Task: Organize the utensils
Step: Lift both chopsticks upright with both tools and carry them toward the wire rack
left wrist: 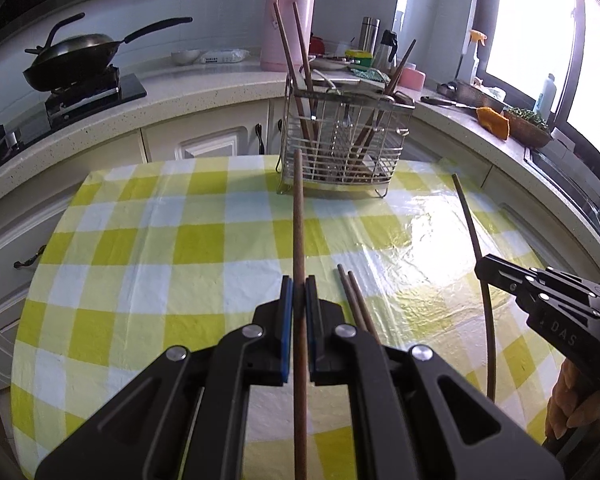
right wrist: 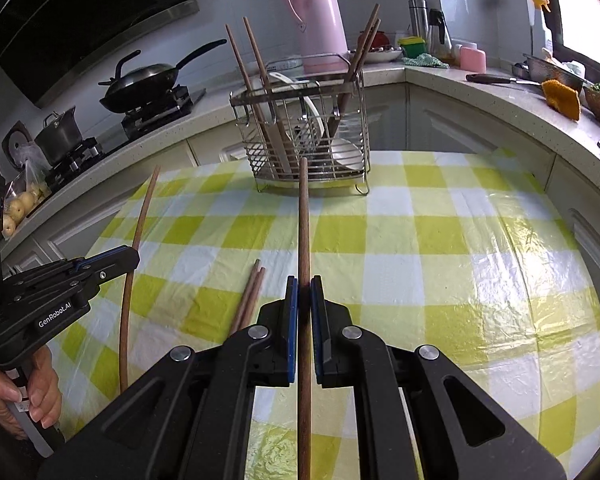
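Note:
A wire utensil basket (left wrist: 342, 136) (right wrist: 306, 136) stands at the far side of the checked table and holds several chopsticks, spoons and a fork. My left gripper (left wrist: 299, 286) is shut on a brown chopstick (left wrist: 299, 216) that points toward the basket; it also shows in the right wrist view (right wrist: 138, 224), held by the left gripper (right wrist: 134, 254). My right gripper (right wrist: 304, 286) is shut on another brown chopstick (right wrist: 303, 216), seen in the left wrist view (left wrist: 470, 224) with the right gripper (left wrist: 482, 268). Two loose chopsticks (left wrist: 354, 300) (right wrist: 252, 296) lie on the cloth between the grippers.
The table has a yellow and white checked cloth (left wrist: 160, 240) (right wrist: 440, 260). Behind it runs a counter with a wok on a stove (left wrist: 74, 60), a pink thermos (left wrist: 288, 12) (right wrist: 320, 16), bottles and a sink area at the right (left wrist: 540, 128).

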`<action>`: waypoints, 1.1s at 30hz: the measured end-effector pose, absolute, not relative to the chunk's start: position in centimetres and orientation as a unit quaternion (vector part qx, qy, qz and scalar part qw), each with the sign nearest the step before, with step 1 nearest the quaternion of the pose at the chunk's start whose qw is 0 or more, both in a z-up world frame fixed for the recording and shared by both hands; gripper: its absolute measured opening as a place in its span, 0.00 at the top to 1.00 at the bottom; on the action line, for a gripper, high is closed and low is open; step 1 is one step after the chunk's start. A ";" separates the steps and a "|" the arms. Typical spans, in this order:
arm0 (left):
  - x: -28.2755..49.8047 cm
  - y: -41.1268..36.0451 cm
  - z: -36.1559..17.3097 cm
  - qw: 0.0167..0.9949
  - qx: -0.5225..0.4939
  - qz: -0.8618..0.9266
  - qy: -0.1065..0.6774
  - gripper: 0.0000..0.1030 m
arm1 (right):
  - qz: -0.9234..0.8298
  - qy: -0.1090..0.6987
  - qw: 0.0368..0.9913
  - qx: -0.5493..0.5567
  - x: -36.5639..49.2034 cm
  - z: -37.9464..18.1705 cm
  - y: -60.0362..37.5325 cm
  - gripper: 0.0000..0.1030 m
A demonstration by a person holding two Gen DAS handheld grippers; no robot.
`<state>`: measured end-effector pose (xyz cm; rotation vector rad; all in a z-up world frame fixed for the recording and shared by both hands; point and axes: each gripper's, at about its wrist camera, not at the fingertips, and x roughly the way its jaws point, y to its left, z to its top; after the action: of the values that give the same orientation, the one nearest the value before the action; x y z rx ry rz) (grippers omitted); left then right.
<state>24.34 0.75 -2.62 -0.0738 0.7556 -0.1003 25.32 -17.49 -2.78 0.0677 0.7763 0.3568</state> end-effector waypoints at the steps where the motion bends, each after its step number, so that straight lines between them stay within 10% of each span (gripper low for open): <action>1: 24.1 0.7 -2.1 0.930 -0.034 -0.049 0.363 0.94 | 0.175 0.371 0.911 0.034 25.2 -2.3 -17.5 0.92; 33: 19.9 -0.3 3.4 0.958 0.004 -0.045 0.284 0.94 | 0.172 0.271 0.947 0.024 20.6 4.7 -18.1 0.92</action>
<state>19.90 -0.28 3.36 0.0077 0.5771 -0.0922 20.58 -18.11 4.65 0.0482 0.5526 0.3509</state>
